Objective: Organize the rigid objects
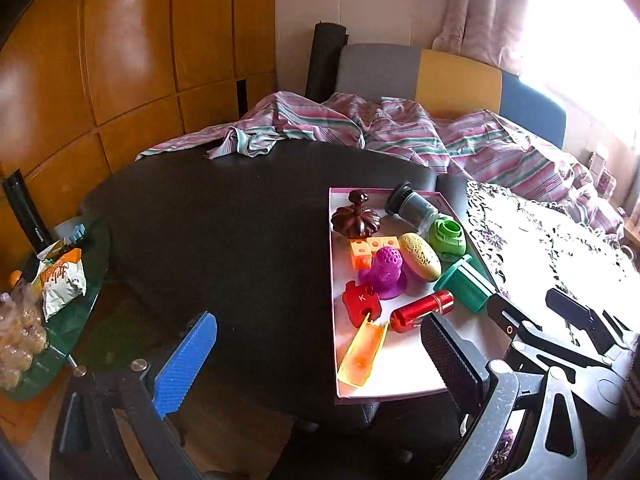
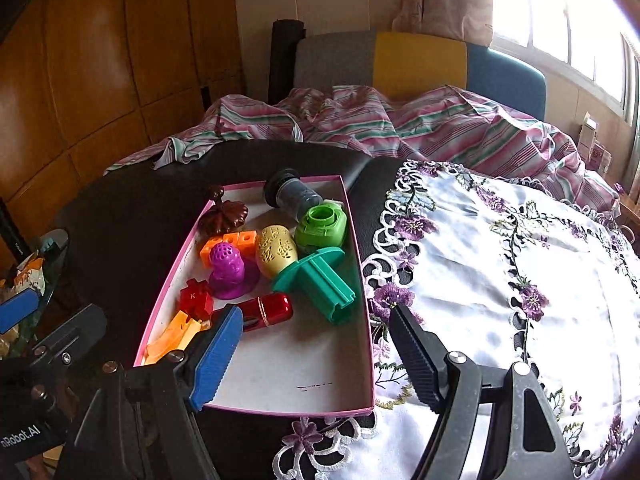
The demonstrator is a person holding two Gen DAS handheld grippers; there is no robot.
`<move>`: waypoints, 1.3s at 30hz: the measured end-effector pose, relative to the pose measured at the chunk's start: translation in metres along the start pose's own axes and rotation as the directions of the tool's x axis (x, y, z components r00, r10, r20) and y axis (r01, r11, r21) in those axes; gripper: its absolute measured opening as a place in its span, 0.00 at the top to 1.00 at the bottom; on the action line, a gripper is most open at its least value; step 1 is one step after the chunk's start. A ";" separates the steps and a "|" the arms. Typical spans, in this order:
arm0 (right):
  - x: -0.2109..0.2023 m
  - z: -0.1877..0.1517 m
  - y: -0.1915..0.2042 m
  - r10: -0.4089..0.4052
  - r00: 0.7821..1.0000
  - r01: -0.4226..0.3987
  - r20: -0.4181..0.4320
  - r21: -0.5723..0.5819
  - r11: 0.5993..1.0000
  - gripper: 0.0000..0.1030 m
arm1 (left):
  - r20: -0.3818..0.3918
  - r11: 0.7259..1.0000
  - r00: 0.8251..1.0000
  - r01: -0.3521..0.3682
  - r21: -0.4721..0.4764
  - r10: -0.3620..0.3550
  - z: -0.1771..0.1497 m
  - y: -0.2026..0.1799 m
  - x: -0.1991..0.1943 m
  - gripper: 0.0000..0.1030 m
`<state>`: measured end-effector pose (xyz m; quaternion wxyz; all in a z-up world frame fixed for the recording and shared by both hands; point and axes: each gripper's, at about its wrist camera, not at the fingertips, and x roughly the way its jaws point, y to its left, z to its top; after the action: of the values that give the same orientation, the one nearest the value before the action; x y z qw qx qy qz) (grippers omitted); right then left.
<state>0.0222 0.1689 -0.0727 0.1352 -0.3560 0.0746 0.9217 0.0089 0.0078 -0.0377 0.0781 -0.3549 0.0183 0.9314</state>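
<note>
- Left hand-held gripper (image 1: 320, 360): spread wide, empty.
- Right hand-held gripper (image 2: 316, 356): released, empty, over box (image 2: 320, 372).
- Toys in box on worktop (image 1: 220, 220).

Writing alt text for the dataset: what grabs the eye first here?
The pink-rimmed tray on the dark table, crowded with bright plastic pieces: a purple perforated dome, a teal flanged part, a red cylinder. To its right lies a white cloth embroidered with purple flowers.

Striped bedsheet (image 1: 400, 128) behind the dark table (image 1: 240, 220) — embroidered floral cloth (image 2: 500, 260) alongside, snack packets (image 1: 60, 280) far left.
</note>
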 end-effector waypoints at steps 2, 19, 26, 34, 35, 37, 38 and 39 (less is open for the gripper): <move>-0.001 0.001 0.001 0.001 1.000 -0.001 0.003 -0.002 1.000 0.25 | 0.008 1.000 1.000 0.000 -0.002 0.000 0.000 0.000 -0.002 0.00; -0.001 0.002 0.006 0.005 1.000 -0.005 0.000 -0.024 1.000 0.25 | 0.008 0.999 1.000 0.021 -0.026 -0.020 0.002 0.002 -0.004 0.00; 0.000 0.002 0.007 0.009 1.000 -0.009 -0.001 -0.025 1.000 0.25 | -0.001 0.999 1.000 0.025 -0.023 -0.025 0.002 0.002 -0.003 0.00; 0.002 0.002 0.007 0.011 1.000 -0.011 -0.004 -0.022 1.000 0.25 | 0.004 1.000 1.000 0.013 -0.028 -0.012 0.001 0.002 -0.003 0.00; 0.002 0.002 0.007 0.011 1.000 -0.011 -0.005 -0.022 1.000 0.25 | 0.006 1.000 1.000 0.010 -0.029 -0.010 0.001 0.002 -0.003 0.00; 0.003 0.002 0.007 0.013 1.000 -0.013 -0.006 -0.020 1.000 0.25 | 0.004 0.999 1.000 0.013 -0.030 -0.013 0.001 0.002 -0.002 0.00; 0.003 0.002 0.006 0.013 1.000 -0.013 -0.005 -0.019 1.000 0.25 | 0.003 0.999 1.000 0.013 -0.029 -0.013 0.001 0.003 -0.001 0.00; 0.003 0.002 0.006 0.014 1.000 -0.014 -0.005 -0.018 1.000 0.25 | 0.001 0.999 1.000 0.017 -0.029 -0.017 0.001 0.002 0.000 0.00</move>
<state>0.0172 0.1640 -0.0733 0.1252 -0.3589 0.0689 0.9224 0.0080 0.0054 -0.0366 0.0808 -0.3559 0.0019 0.9310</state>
